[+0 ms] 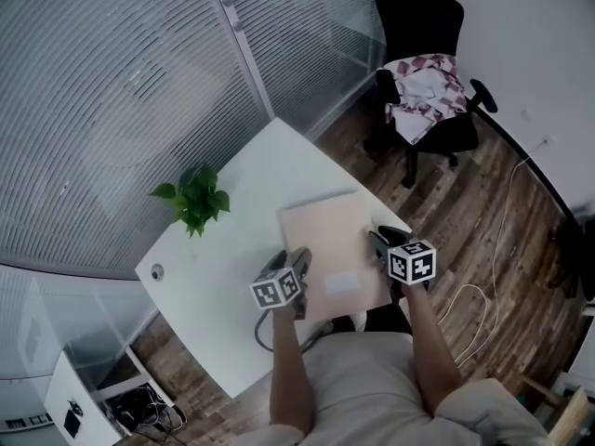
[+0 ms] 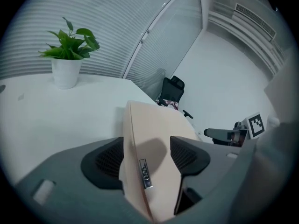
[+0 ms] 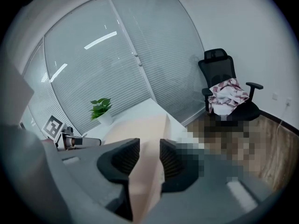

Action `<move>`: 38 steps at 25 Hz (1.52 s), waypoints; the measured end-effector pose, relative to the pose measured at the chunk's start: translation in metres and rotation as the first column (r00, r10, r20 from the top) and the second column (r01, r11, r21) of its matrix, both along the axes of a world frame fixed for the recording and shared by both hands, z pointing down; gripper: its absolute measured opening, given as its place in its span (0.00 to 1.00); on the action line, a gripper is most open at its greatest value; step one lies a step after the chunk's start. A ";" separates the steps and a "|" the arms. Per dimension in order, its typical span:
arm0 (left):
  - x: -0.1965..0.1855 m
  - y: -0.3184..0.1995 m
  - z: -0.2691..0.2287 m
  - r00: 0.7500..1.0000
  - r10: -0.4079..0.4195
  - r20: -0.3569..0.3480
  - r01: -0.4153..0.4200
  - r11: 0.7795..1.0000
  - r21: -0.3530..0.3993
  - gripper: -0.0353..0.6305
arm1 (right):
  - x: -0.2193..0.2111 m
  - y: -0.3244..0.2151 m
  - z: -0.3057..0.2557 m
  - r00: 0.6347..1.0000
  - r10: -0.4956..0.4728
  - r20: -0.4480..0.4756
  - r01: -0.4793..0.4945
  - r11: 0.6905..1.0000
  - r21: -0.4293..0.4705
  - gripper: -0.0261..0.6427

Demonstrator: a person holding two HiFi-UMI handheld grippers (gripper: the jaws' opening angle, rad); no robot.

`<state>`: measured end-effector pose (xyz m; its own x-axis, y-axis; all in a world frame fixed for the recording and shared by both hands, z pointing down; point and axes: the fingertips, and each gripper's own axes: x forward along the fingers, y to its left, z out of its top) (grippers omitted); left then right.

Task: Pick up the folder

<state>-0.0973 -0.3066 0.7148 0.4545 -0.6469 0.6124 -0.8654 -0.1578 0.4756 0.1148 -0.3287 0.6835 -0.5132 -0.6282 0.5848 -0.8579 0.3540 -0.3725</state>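
A thin beige folder [image 1: 330, 249] lies flat on the white table [image 1: 232, 286], at its near right side. My left gripper [image 1: 299, 263] is at the folder's near left edge, my right gripper [image 1: 379, 242] at its right edge. In the left gripper view the folder [image 2: 149, 125] runs between the jaws of the left gripper [image 2: 147, 154], which stand wide; a gap shows at the right pad. In the right gripper view the folder's edge [image 3: 140, 129] passes between the jaws of the right gripper [image 3: 149, 157], which stand a little apart and close beside it.
A potted plant [image 1: 195, 201] stands on the table's far left part. A round grommet [image 1: 157, 271] sits near the left edge. A black office chair [image 1: 428, 45] with a patterned cloth stands beyond the table on the wood floor. Glass walls with blinds lie behind.
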 end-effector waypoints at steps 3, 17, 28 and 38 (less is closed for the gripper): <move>0.002 -0.004 0.001 1.000 -0.009 -0.020 0.009 1.000 -0.012 0.52 | 0.000 -0.002 0.002 1.000 0.000 0.028 0.000 1.000 -0.015 0.26; 0.015 -0.015 0.016 0.999 -0.005 -0.043 0.002 0.999 -0.052 0.59 | -0.019 -0.011 0.026 0.994 -0.006 0.107 0.020 0.992 -0.126 0.61; 0.021 -0.019 0.024 0.999 -0.007 -0.041 0.005 0.999 -0.050 0.66 | -0.036 0.000 0.061 0.996 -0.001 0.088 0.022 0.970 -0.242 0.74; 0.023 -0.020 0.027 0.999 -0.007 -0.048 0.004 0.998 -0.066 0.68 | -0.035 0.000 0.063 0.995 0.002 0.100 0.023 0.970 -0.241 0.74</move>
<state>-0.0746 -0.3265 0.7414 0.4810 -0.6082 0.6314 -0.8421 -0.1201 0.5258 0.0797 -0.3286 0.7461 -0.5819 -0.4688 0.6646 -0.8092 0.2519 -0.5308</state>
